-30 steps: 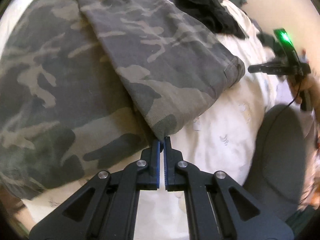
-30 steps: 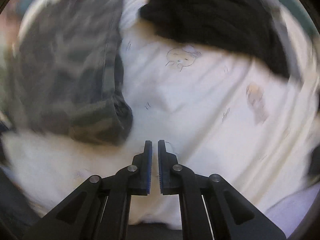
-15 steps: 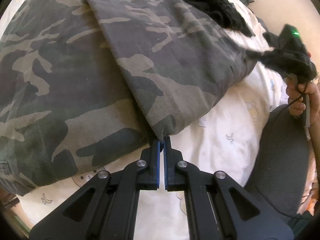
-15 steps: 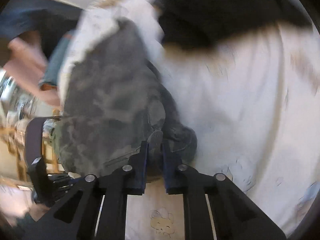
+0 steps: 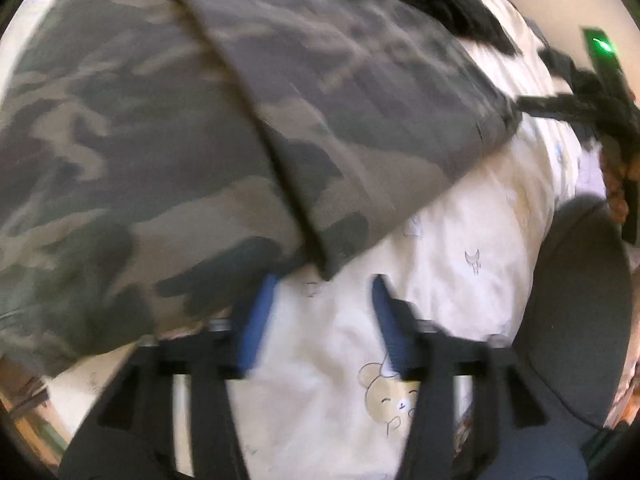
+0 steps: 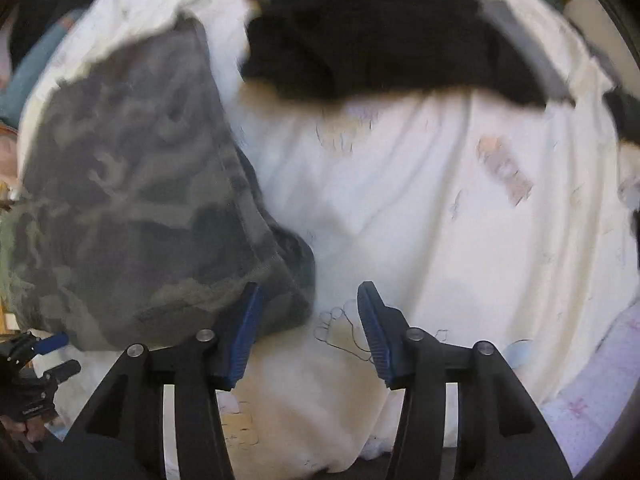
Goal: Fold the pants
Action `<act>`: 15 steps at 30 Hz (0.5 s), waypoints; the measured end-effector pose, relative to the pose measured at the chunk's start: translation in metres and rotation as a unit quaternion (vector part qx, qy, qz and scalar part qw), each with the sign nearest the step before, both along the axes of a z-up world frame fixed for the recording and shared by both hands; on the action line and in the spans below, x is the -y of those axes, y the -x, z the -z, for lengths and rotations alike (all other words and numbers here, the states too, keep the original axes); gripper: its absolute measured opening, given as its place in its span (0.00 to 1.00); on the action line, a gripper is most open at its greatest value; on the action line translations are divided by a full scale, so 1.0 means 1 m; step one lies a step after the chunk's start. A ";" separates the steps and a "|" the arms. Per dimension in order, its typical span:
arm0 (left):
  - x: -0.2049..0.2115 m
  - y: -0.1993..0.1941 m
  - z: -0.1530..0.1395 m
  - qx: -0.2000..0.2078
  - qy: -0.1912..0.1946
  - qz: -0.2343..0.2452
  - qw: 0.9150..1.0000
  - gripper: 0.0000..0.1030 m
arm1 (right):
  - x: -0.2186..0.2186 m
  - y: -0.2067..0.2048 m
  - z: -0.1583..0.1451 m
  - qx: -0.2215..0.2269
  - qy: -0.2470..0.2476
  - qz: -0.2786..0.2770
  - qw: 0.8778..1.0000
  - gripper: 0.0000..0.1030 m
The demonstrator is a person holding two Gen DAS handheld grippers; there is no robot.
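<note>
Camouflage pants [image 5: 200, 140] lie folded on a white sheet [image 5: 460, 280] printed with cartoon animals. My left gripper [image 5: 324, 312] is opening; the near corner of the top fold lies just past its blue pads [image 5: 256, 320], untouched. In the right wrist view the pants [image 6: 140, 220] fill the left side. My right gripper [image 6: 308, 320] is opening too, with the pants' rounded corner resting loosely against the left pad [image 6: 244, 332]. From the left wrist view the right gripper [image 5: 560, 104] shows at the far corner of the fold.
A black garment [image 6: 380, 40] lies crumpled on the sheet beyond the pants. A grey cushion [image 5: 580, 320] bulges at the right. Lilac flowered cloth [image 6: 592, 400] edges the sheet at lower right. A hand [image 5: 616, 184] holds the right gripper.
Both grippers have spread their jaws. The left one let go of the hem corner it was pinching. The right one swung over to the pants' other corner, closed near it, then opened.
</note>
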State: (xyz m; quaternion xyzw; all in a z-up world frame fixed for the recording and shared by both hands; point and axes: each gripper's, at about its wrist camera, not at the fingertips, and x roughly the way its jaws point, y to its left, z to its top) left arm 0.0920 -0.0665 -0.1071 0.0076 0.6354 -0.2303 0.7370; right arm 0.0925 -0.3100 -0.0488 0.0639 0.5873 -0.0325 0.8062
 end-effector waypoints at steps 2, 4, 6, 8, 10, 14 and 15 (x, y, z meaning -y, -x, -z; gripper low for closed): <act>-0.011 -0.004 -0.019 0.038 -0.001 -0.030 0.999 0.49 | -0.011 0.002 -0.020 0.048 -0.051 -0.008 0.998 0.50; -0.023 -0.010 -0.035 0.105 -0.014 -0.083 0.991 0.49 | -0.032 -0.002 -0.025 0.068 -0.114 -0.033 0.991 0.50; -0.027 -0.012 -0.040 0.164 -0.053 -0.128 0.977 0.49 | -0.051 -0.011 -0.015 0.064 -0.143 -0.052 0.986 0.50; -0.011 -0.012 -0.029 0.153 -0.001 -0.102 0.983 0.49 | -0.069 -0.017 0.008 0.049 -0.145 -0.065 0.986 0.50; 0.007 -0.010 -0.014 0.120 0.043 -0.078 0.989 0.49 | -0.078 -0.022 0.035 0.012 -0.147 -0.054 0.988 0.50; 0.044 -0.008 0.035 0.070 -0.062 -0.016 0.995 0.49 | -0.056 -0.016 0.059 0.022 -0.111 -0.004 0.994 0.41; 0.044 -0.008 0.039 0.068 -0.067 -0.018 0.995 0.51 | -0.045 -0.011 0.056 0.034 -0.112 0.023 0.993 0.32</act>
